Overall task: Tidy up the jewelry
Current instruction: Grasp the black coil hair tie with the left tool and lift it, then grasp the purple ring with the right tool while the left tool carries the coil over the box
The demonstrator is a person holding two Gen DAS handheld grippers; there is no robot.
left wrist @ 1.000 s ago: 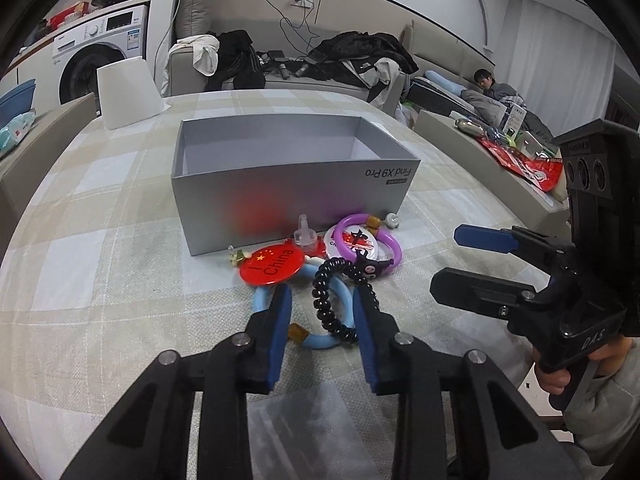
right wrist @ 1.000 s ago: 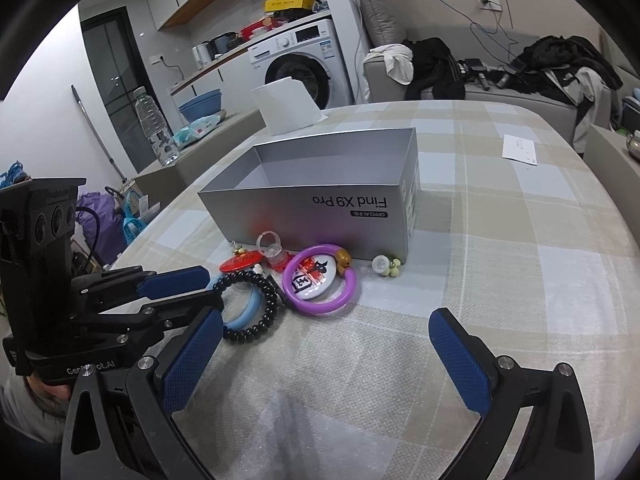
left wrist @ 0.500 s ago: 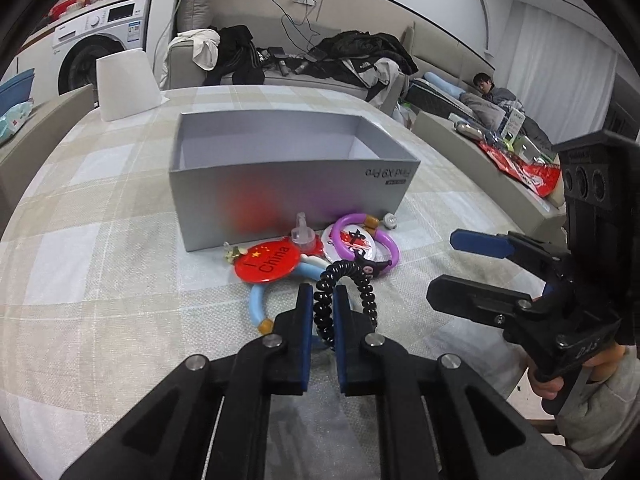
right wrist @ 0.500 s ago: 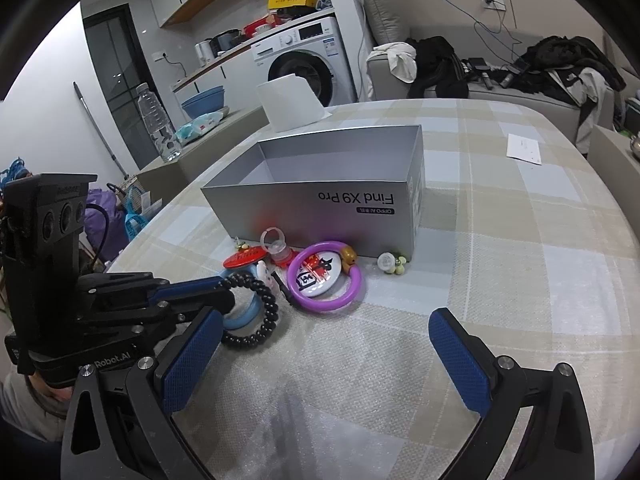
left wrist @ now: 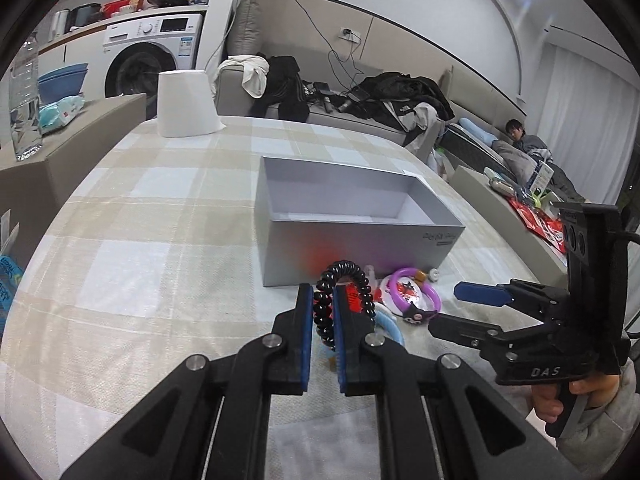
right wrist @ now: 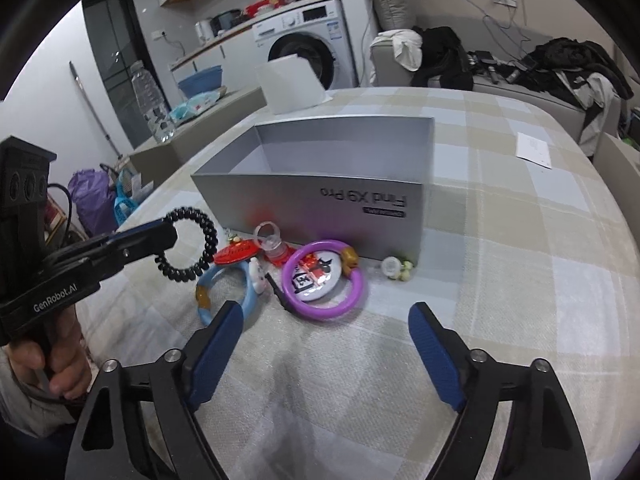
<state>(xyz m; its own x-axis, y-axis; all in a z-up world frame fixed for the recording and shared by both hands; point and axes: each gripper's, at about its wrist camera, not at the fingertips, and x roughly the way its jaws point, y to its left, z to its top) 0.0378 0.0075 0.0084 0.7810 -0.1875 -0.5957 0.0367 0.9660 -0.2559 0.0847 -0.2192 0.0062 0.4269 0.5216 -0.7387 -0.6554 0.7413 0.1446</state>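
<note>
My left gripper point(left wrist: 322, 304) is shut on a black coiled bracelet point(left wrist: 344, 276) and holds it above the table, in front of the open grey box point(left wrist: 360, 248). The right wrist view shows the bracelet point(right wrist: 192, 240) hanging from the left gripper point(right wrist: 170, 236). My right gripper point(right wrist: 324, 336) is open and empty, low over the table, facing the pile. On the cloth before the box point(right wrist: 320, 204) lie a purple ring point(right wrist: 324, 280) with a badge, a light blue bangle point(right wrist: 224, 292), a red badge point(right wrist: 236, 254) and a small pearl piece point(right wrist: 394, 268).
A white paper roll point(left wrist: 184, 104) stands at the table's far end. A folded paper point(right wrist: 534, 150) lies on the far right of the checked cloth. A side ledge with a water bottle point(left wrist: 24, 96) runs along the left.
My left gripper closed on the black coiled bracelet and lifted it off the pile, moving left. The right gripper stayed open and moved slightly closer to the pile.
</note>
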